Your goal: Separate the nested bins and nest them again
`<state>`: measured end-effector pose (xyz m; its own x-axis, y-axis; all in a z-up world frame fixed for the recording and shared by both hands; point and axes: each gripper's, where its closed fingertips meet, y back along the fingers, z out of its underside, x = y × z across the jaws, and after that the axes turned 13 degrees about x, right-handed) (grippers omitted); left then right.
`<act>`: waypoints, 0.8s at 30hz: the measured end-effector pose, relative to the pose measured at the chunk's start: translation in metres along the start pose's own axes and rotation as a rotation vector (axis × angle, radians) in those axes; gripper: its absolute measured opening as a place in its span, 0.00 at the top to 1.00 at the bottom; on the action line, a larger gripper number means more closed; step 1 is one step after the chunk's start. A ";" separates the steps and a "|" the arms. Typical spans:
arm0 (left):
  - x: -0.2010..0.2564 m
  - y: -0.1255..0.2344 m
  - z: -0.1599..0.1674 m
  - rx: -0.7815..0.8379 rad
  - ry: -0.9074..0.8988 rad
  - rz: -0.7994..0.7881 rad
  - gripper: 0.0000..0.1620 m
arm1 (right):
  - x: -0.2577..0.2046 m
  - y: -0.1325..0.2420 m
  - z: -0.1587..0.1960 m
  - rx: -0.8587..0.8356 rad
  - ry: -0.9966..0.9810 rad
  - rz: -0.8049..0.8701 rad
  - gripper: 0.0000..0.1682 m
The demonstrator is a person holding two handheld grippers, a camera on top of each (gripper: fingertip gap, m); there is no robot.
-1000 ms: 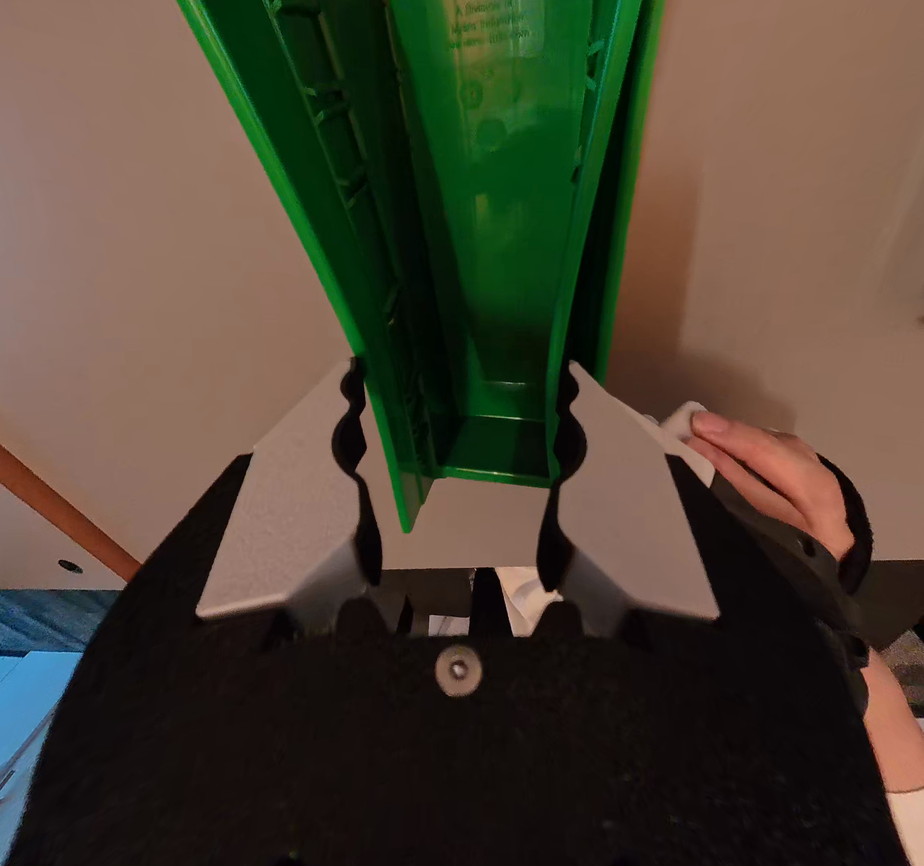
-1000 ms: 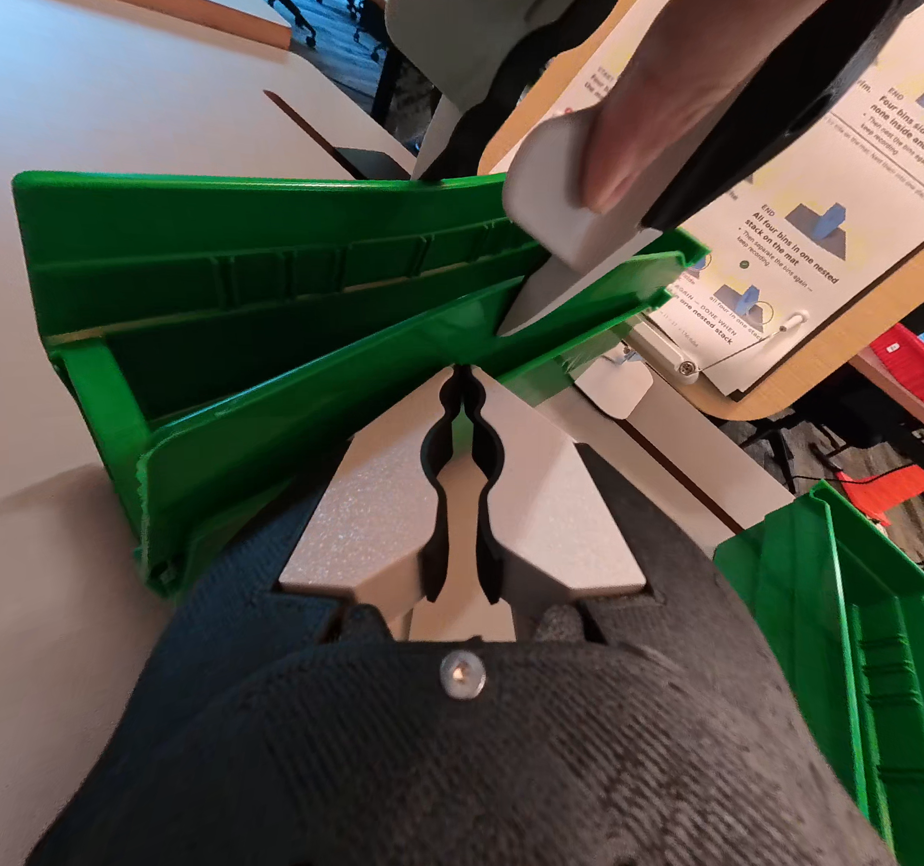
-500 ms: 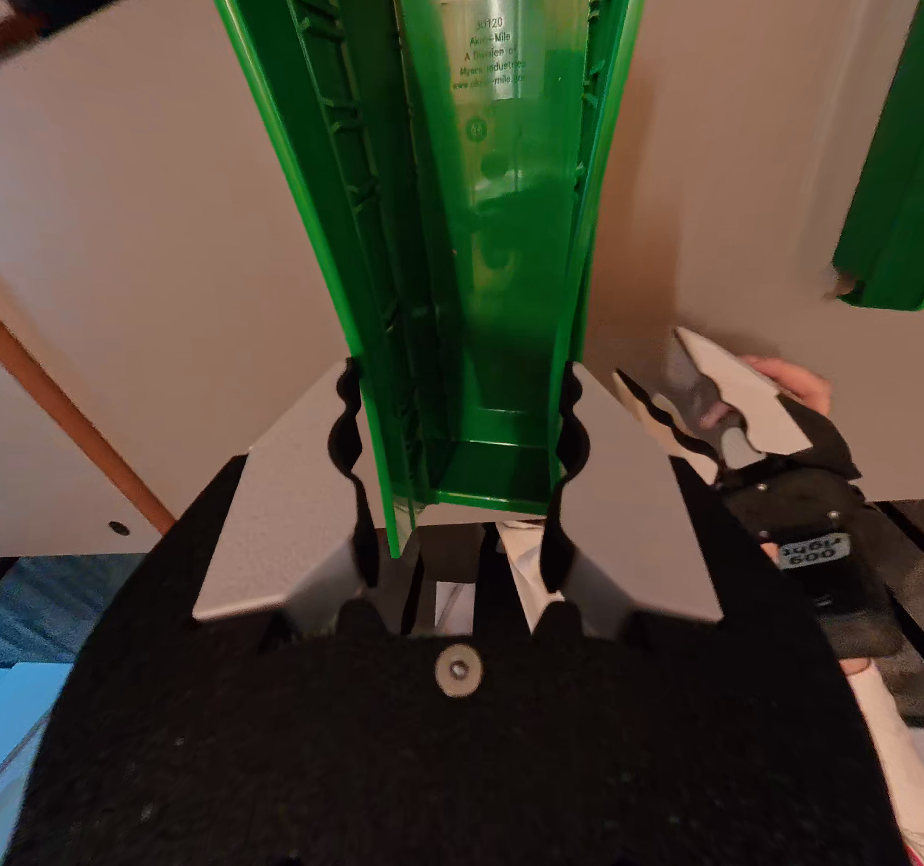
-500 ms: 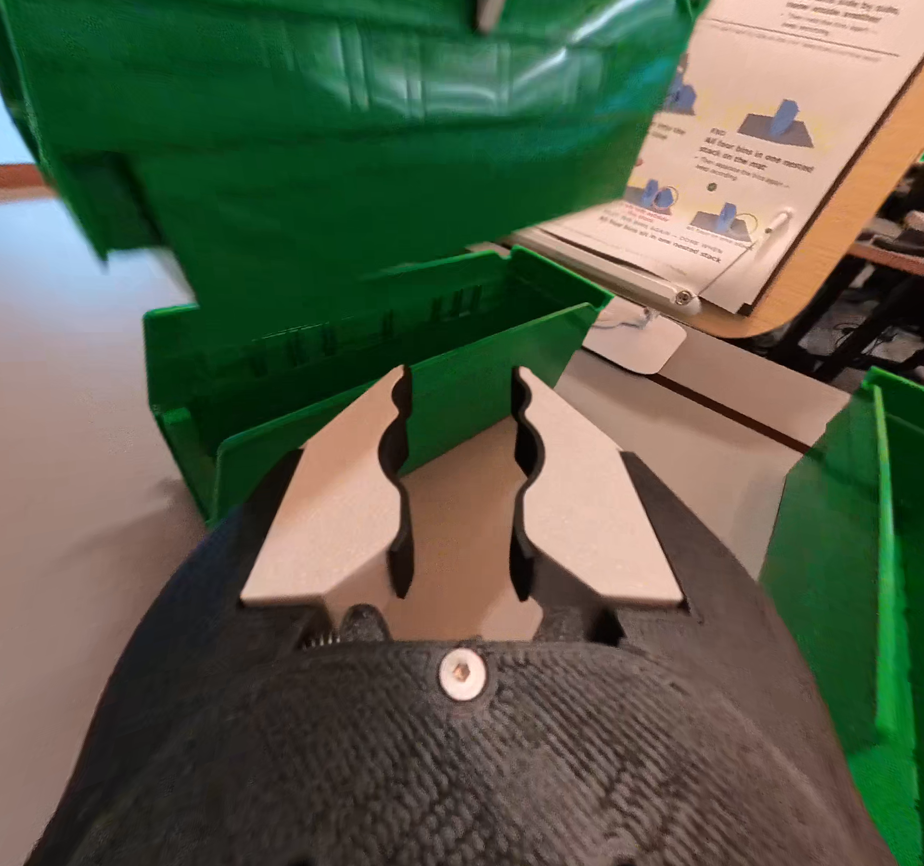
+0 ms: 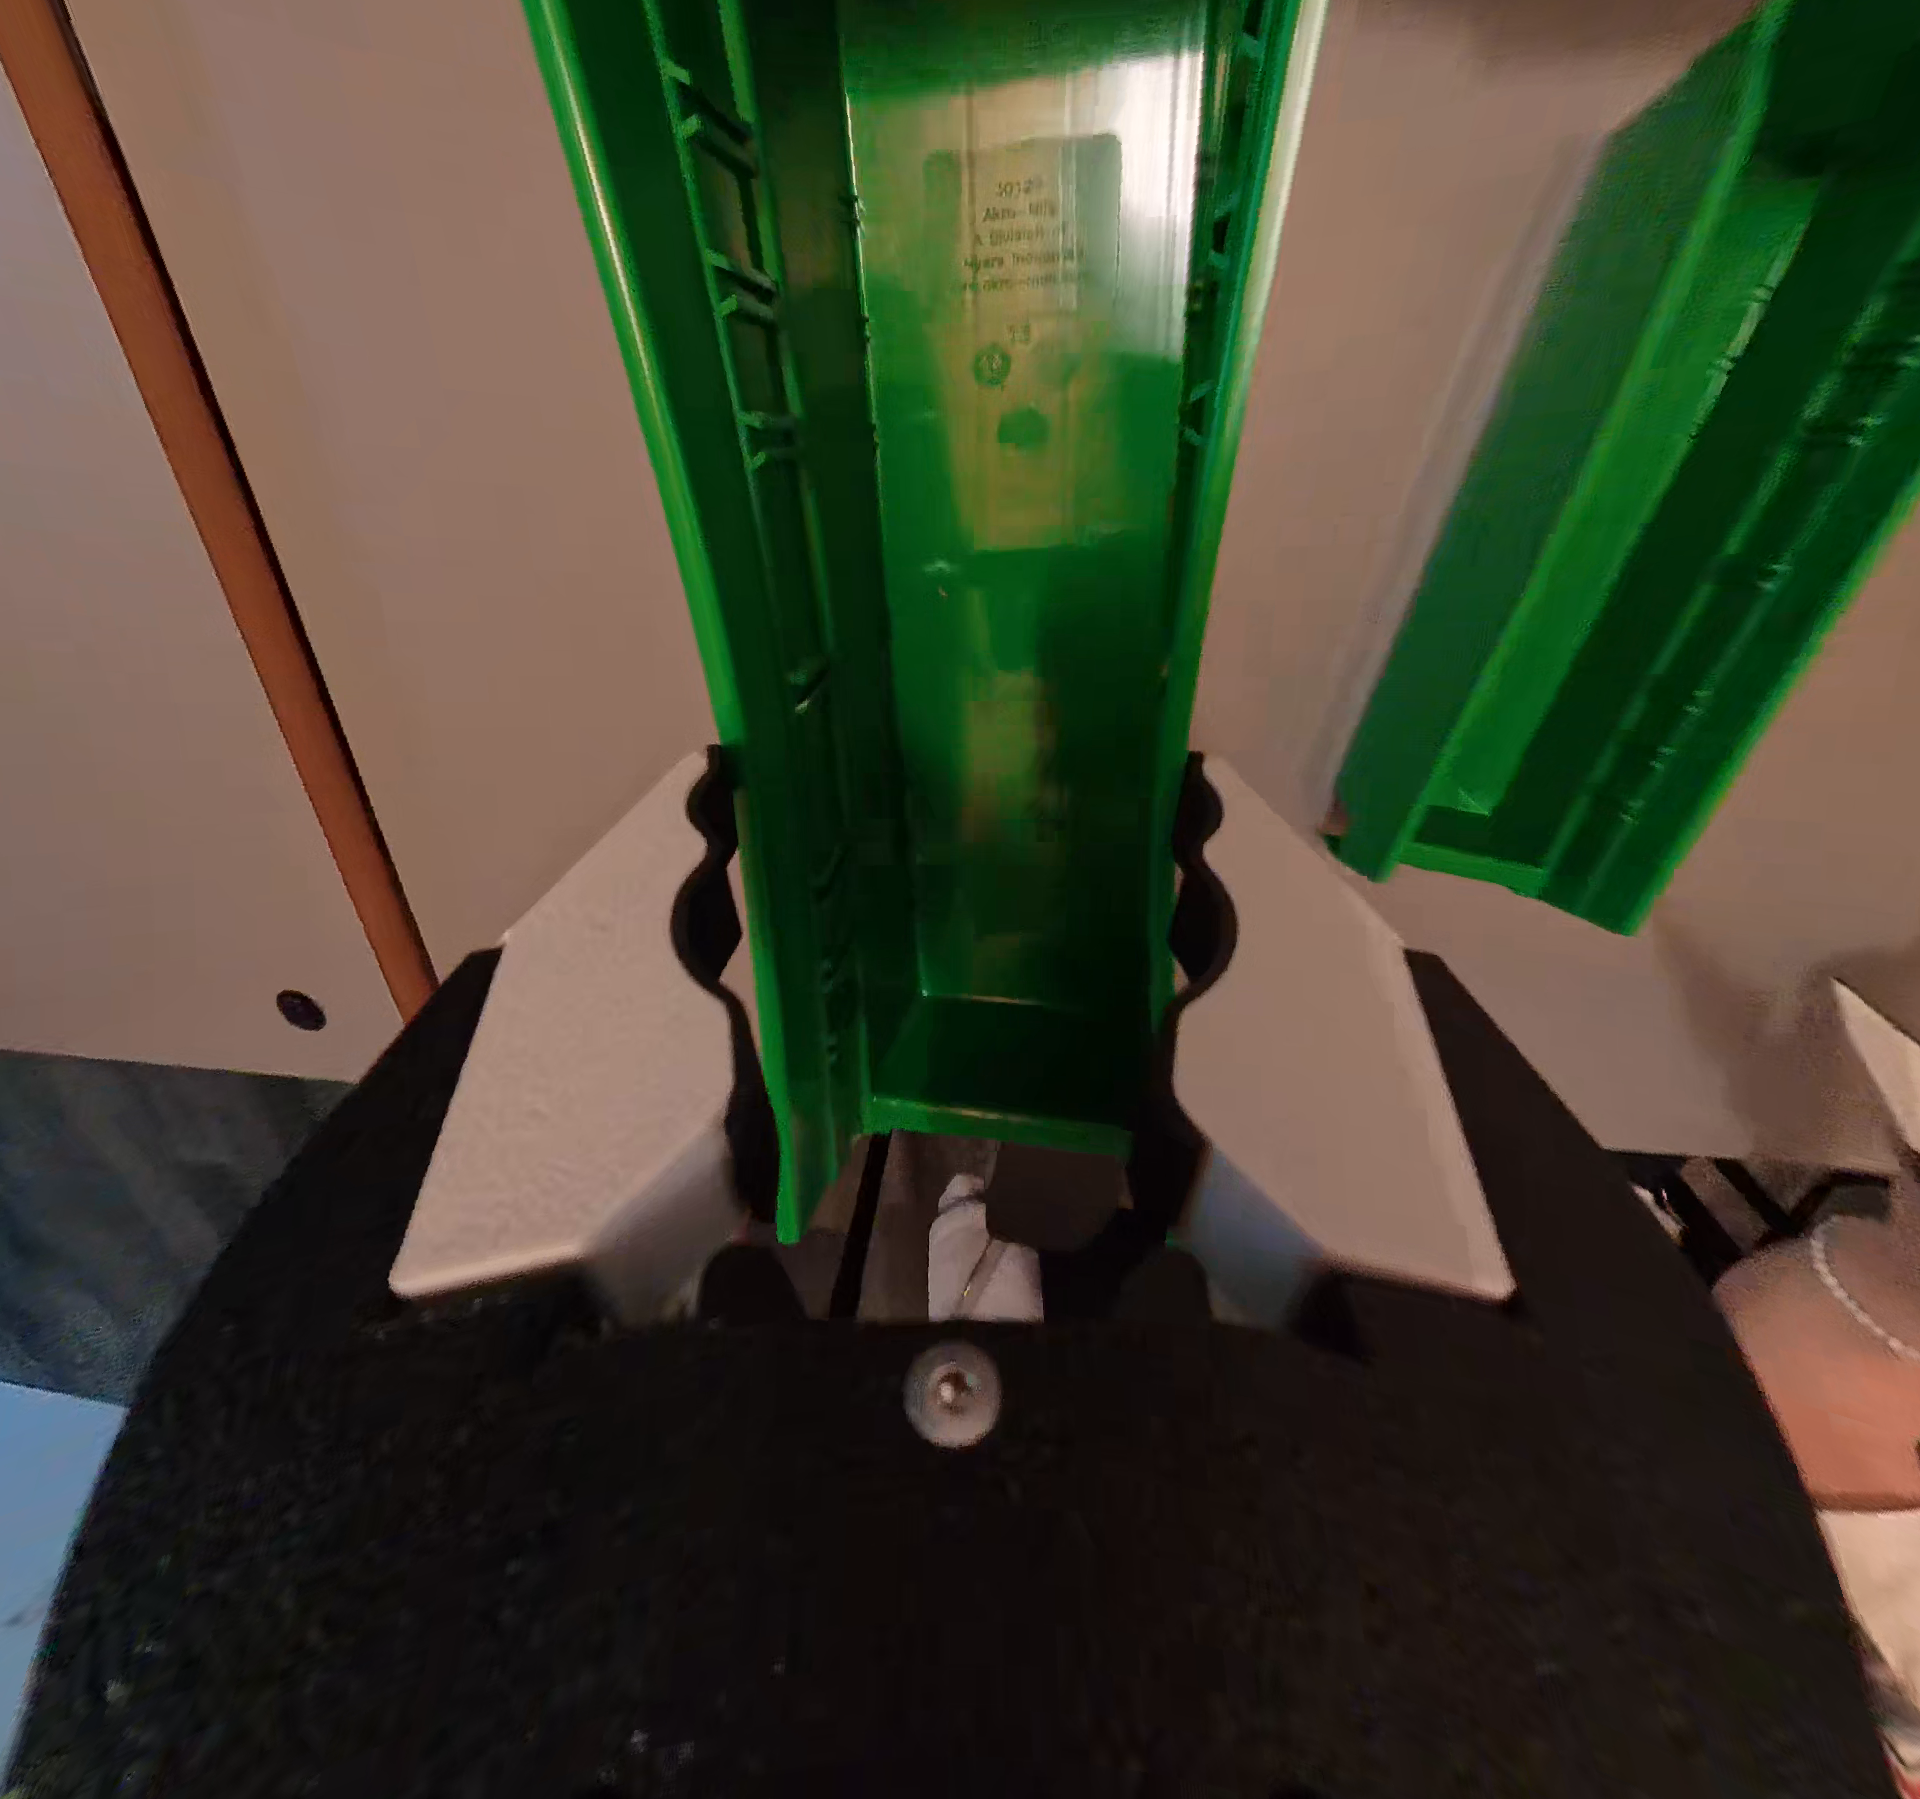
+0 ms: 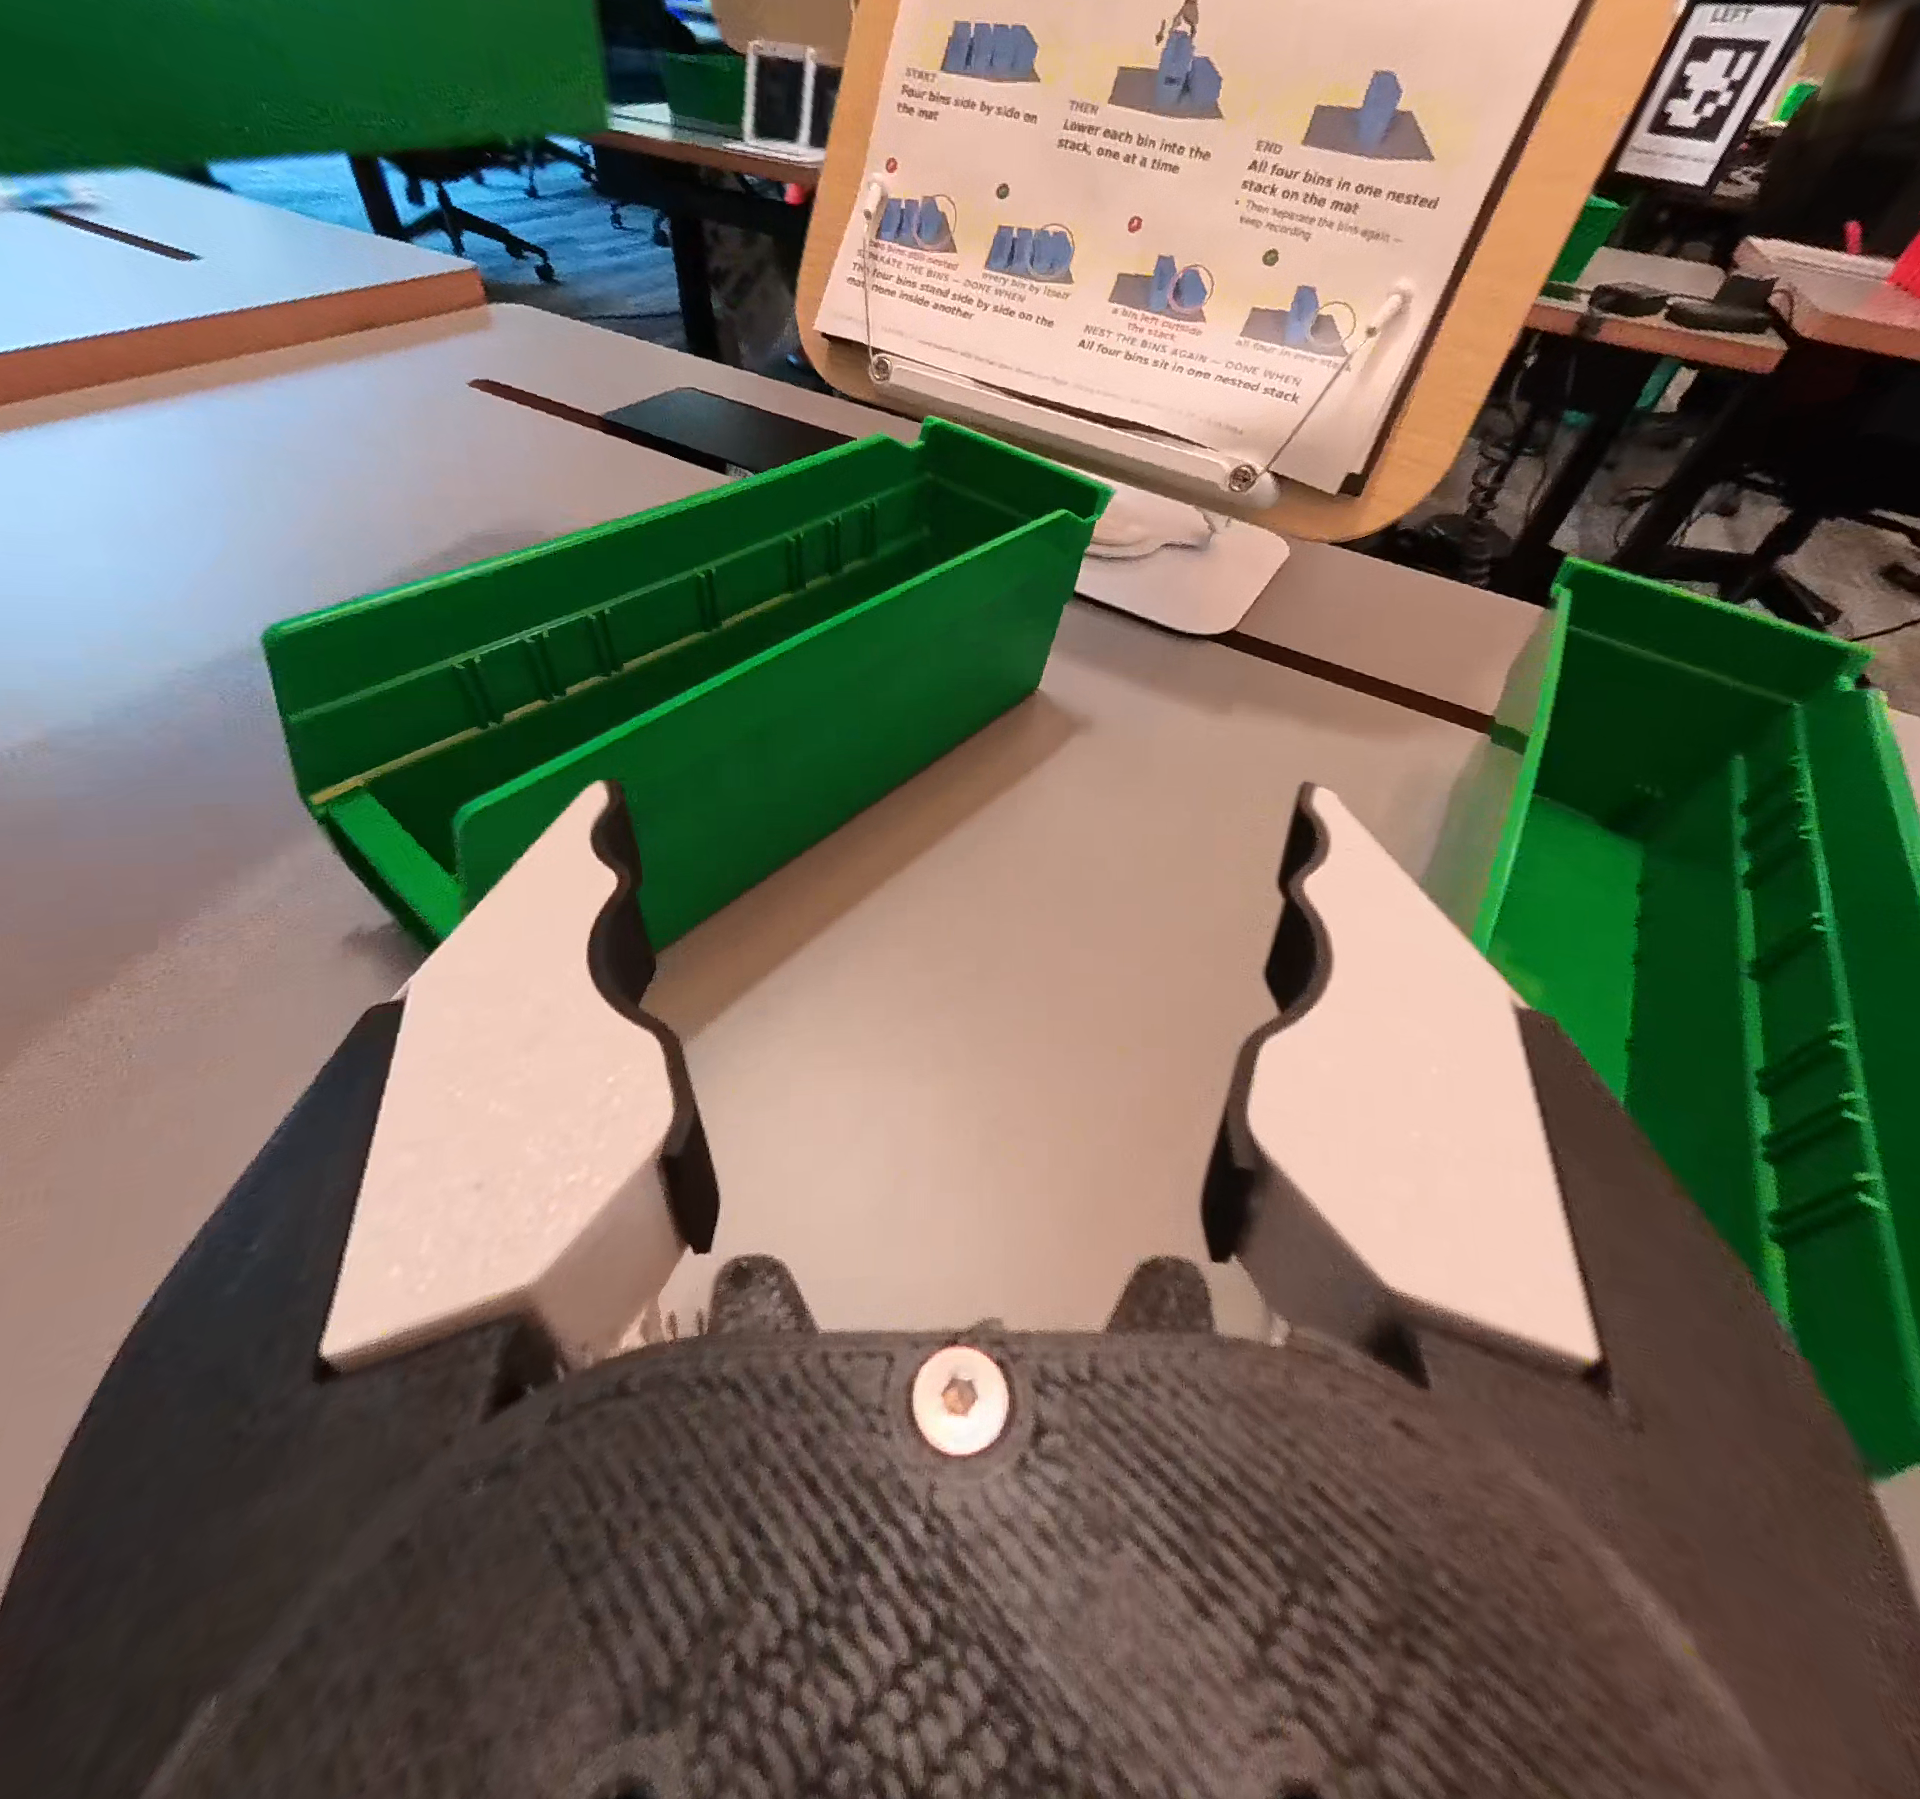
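The grey table (image 6: 935, 918) takes up most of the room in front of me. A long green bin (image 6: 727, 689) sits on it, open side up, just in front of a wooden stand holding a printed instruction sheet (image 6: 1195, 170). To the right of that bin, well apart from it, a second green bin (image 6: 1704, 918) rests on the table too. A third green bin (image 5: 1018, 502) is held in the air, seen from its open side; the left gripper (image 5: 956, 918) is clamped across its narrow end, one finger on each side wall. The right gripper (image 6: 956, 918) hangs over bare table between the two resting bins, its fingers spread wide, holding nothing.
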<state>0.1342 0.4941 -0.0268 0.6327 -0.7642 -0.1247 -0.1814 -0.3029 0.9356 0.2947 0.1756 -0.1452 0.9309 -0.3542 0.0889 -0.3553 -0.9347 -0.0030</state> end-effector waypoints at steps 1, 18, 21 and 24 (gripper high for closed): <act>-0.012 -0.011 0.005 0.009 0.017 0.004 0.48 | -0.001 0.000 -0.001 -0.003 0.006 0.009 0.28; -0.098 -0.149 0.051 -0.030 0.087 0.027 0.46 | -0.055 -0.007 -0.007 -0.015 -0.114 -0.008 0.23; -0.102 -0.160 0.046 0.010 0.101 0.023 0.45 | -0.080 -0.015 0.000 -0.024 -0.075 -0.040 0.28; -0.100 -0.170 0.042 0.048 0.093 0.031 0.44 | -0.084 -0.031 0.017 -0.071 -0.032 -0.007 0.33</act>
<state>0.0700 0.5979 -0.1869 0.6929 -0.7183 -0.0630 -0.2362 -0.3087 0.9214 0.2290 0.2334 -0.1690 0.9351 -0.3497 0.0572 -0.3532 -0.9330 0.0687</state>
